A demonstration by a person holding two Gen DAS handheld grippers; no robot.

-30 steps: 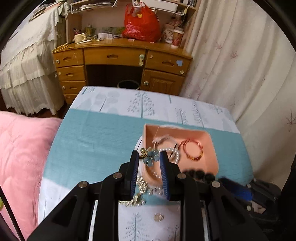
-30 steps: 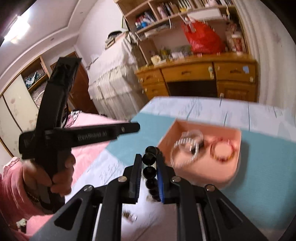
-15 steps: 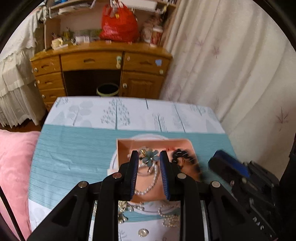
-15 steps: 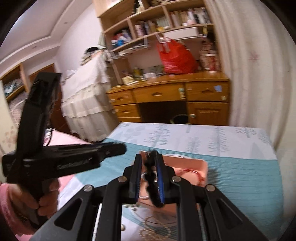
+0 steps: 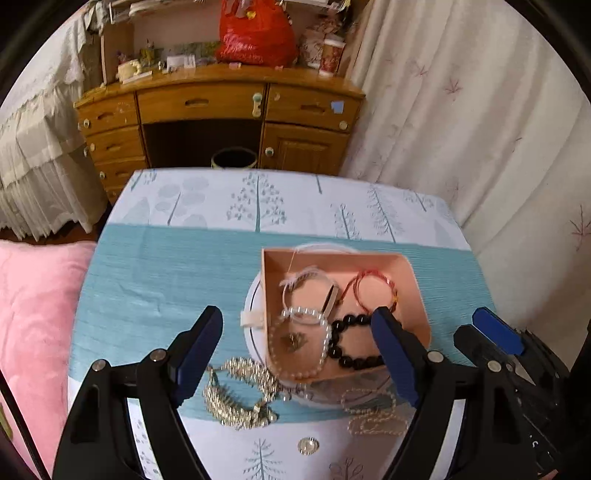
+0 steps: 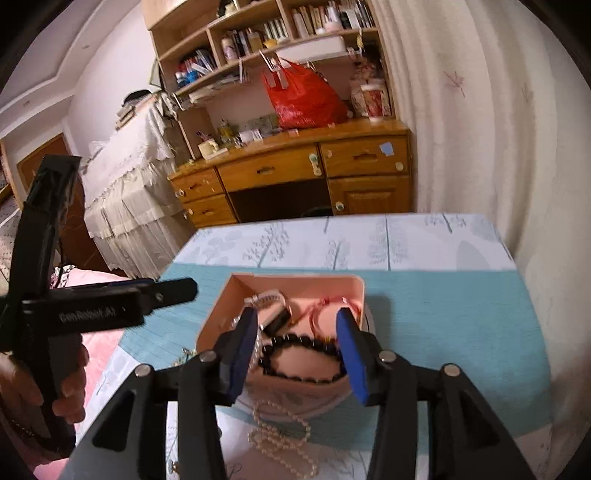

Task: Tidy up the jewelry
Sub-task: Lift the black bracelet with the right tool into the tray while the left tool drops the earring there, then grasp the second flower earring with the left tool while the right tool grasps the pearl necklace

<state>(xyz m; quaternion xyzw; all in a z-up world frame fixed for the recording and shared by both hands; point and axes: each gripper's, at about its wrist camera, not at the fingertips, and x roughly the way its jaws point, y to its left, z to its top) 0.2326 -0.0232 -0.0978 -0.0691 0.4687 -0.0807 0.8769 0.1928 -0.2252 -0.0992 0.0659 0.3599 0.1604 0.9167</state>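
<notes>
**Both tongs spread wide above the pink tray**

While my left gripper [image 5: 297, 334] hangs over the table with its blue-padded fingers [image 5: 199, 343] splayed far apart and nothing between them, my right gripper [image 6: 297, 345] does the same, released and holding nothing, just above the near end of the pink tray [image 6: 295, 282].

Between the right fingers I look down on the black bead bracelet [image 6: 303, 358], lying in the tray's near part. From the left wrist view that black bracelet [image 5: 351, 345] sits beside a pearl bracelet [image 5: 301, 341], which rings a small dark metal piece I cannot make out. Farther in lie a thin white bangle [image 5: 308, 290] and a red cord bracelet [image 5: 373, 291].

On the tablecloth [image 5: 166, 269], just outside the tray's near edge, rest a heap of gold chain [image 5: 240, 395], a pale bead strand [image 5: 373, 413] and a small round stud [image 5: 308, 445]. A pearl necklace [image 6: 284, 439] trails below the tray in the right view.

Beyond the table stands a wooden desk [image 5: 221, 107] with a red bag [image 5: 255, 33].
</notes>
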